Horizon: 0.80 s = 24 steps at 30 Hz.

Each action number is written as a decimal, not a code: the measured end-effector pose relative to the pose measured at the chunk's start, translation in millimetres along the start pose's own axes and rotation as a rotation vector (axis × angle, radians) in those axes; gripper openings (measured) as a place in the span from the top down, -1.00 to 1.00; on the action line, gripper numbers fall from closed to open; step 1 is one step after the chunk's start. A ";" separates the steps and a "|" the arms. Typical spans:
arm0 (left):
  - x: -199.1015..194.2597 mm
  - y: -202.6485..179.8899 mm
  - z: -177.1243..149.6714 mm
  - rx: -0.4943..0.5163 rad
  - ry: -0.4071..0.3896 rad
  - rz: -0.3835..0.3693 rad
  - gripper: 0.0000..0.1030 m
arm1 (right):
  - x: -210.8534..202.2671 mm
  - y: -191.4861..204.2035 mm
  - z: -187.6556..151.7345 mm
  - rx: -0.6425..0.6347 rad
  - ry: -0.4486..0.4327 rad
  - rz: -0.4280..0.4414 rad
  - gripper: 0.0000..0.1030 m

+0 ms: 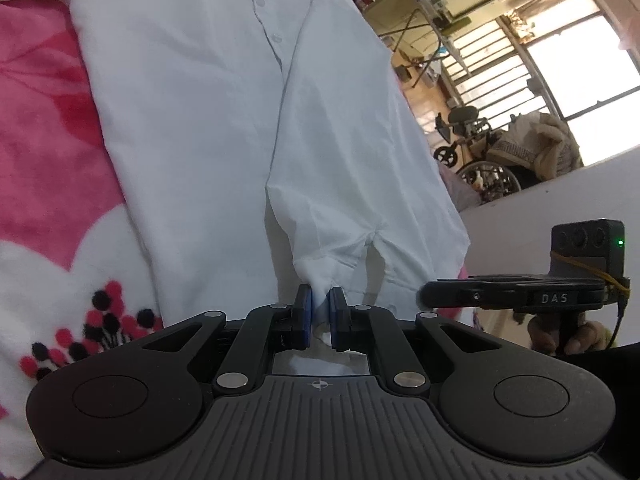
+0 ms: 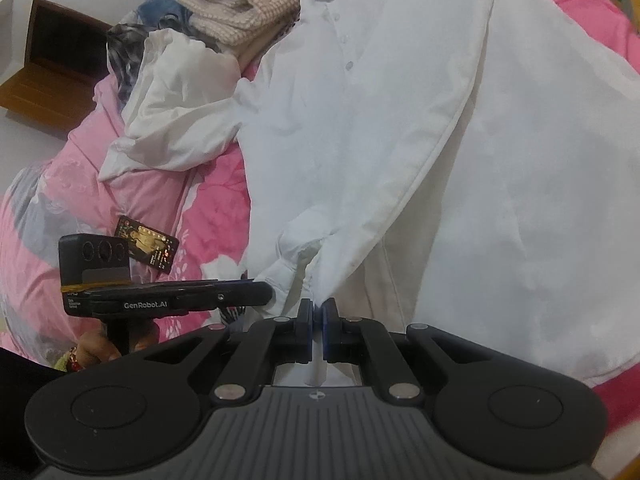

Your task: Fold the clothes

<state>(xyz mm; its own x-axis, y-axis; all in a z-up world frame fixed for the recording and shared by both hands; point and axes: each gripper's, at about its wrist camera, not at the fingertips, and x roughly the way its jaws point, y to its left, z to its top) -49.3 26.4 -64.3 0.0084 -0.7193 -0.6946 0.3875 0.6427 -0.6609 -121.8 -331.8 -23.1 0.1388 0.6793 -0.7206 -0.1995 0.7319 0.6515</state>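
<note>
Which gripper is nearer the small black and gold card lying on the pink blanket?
Left. The left gripper is just beside the black and gold card; the right gripper is farther off, pinching the white shirt sleeve.

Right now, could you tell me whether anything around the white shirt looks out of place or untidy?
Yes. The white shirt lies fairly flat on the pink blanket, but its far sleeve is crumpled beside the body. A small dark card lies loose on the blanket, an odd thing beside laundry.
</note>
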 end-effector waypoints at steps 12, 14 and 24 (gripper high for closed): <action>-8.2 -1.3 0.2 0.059 -0.026 0.153 0.51 | 8.9 -15.9 -17.1 -0.008 0.026 -0.165 0.42; -17.9 -4.7 3.6 0.083 -0.071 0.162 0.48 | -2.9 -17.3 -11.5 -0.006 -0.037 -0.188 0.42; 42.0 -70.8 19.1 0.454 -0.035 0.170 0.44 | -19.2 -32.0 34.0 0.061 -0.232 -0.256 0.42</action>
<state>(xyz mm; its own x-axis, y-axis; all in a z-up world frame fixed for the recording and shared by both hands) -58.8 -54.4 -41.3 0.1342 -0.6276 -0.7668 0.7412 0.5772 -0.3427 -85.2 -366.5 -22.0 0.3950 0.4623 -0.7939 -0.0721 0.8771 0.4749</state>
